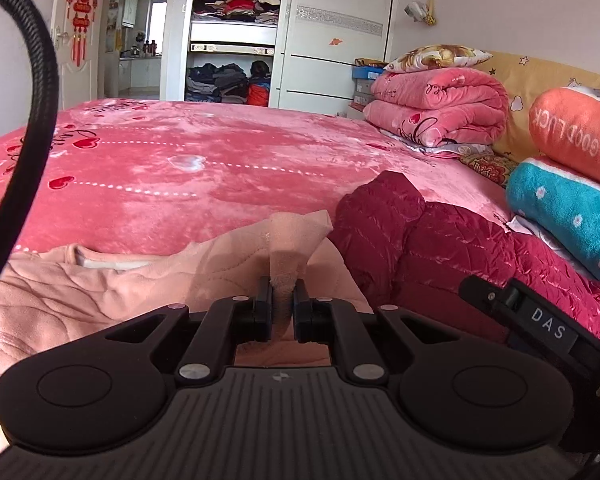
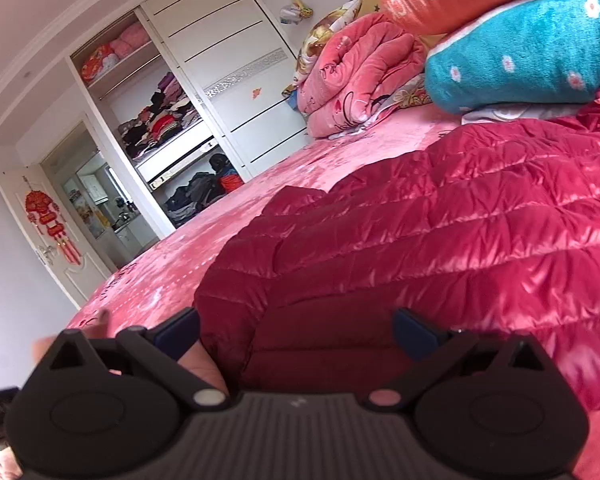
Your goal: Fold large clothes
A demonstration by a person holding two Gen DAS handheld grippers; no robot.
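Note:
A pale pink quilted garment (image 1: 60, 296) lies on the pink bed at the lower left of the left wrist view. My left gripper (image 1: 282, 292) is shut on a fold of it, and the pinched cloth sticks up above the fingers. To its right lies a dark red puffer jacket (image 1: 440, 248). In the right wrist view the same puffer jacket (image 2: 440, 220) fills the middle and right. My right gripper (image 2: 296, 328) is open just above the jacket's near edge, its blue pads wide apart, and nothing is gripped between them.
The pink bedspread (image 1: 180, 168) stretches away towards an open wardrobe (image 1: 236, 40) full of clothes. Folded pink blankets (image 1: 436, 108) and a pillow are stacked at the headboard. An orange cushion (image 1: 572, 128) and a teal cushion (image 1: 564, 208) sit at the right. A black cable (image 1: 40, 80) curves down the left.

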